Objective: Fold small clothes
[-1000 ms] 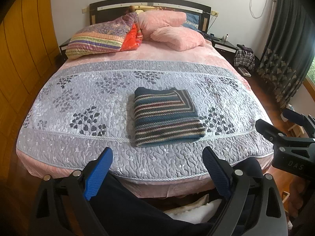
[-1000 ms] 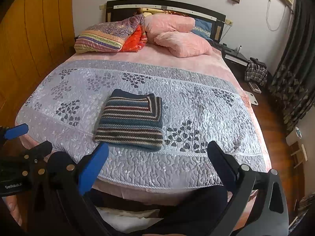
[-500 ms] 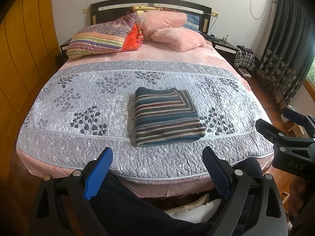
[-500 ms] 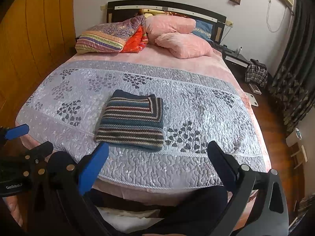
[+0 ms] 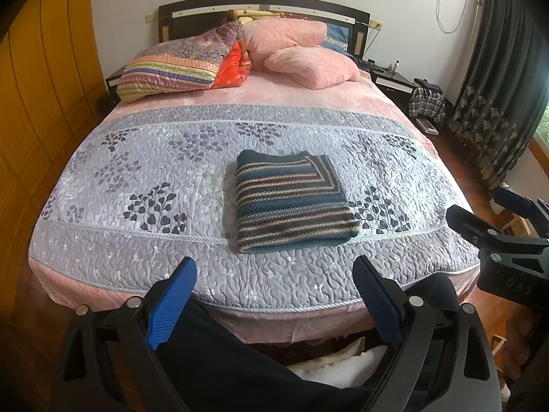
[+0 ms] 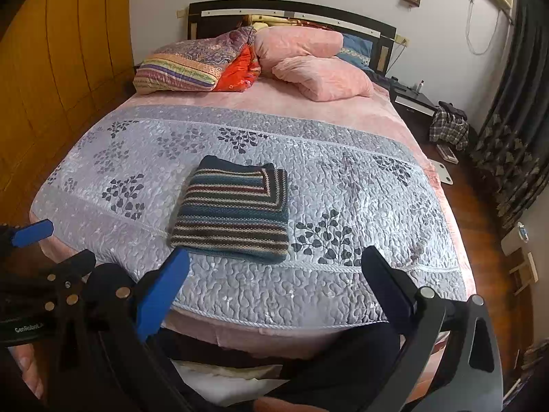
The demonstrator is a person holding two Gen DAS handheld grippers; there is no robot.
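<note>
A folded striped sweater [image 5: 291, 202] lies flat on the grey quilted bedspread [image 5: 137, 178], near the foot of the bed. The left gripper [image 5: 274, 304] and right gripper [image 6: 272, 292] hover short of the mattress edge, both spread wide with nothing between their fingers.

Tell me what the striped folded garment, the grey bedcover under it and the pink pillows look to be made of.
Striped folded garment: knitted yarn, probably wool or acrylic; rows of small stitches show, matte.
Grey bedcover: quilted fabric with a slight sheen, likely a satin-like synthetic; puffy stitched pebble pattern and corded trim.
Pink pillows: soft plush or velvety cover, it seems; fuzzy embossed surface, no shine.
</note>
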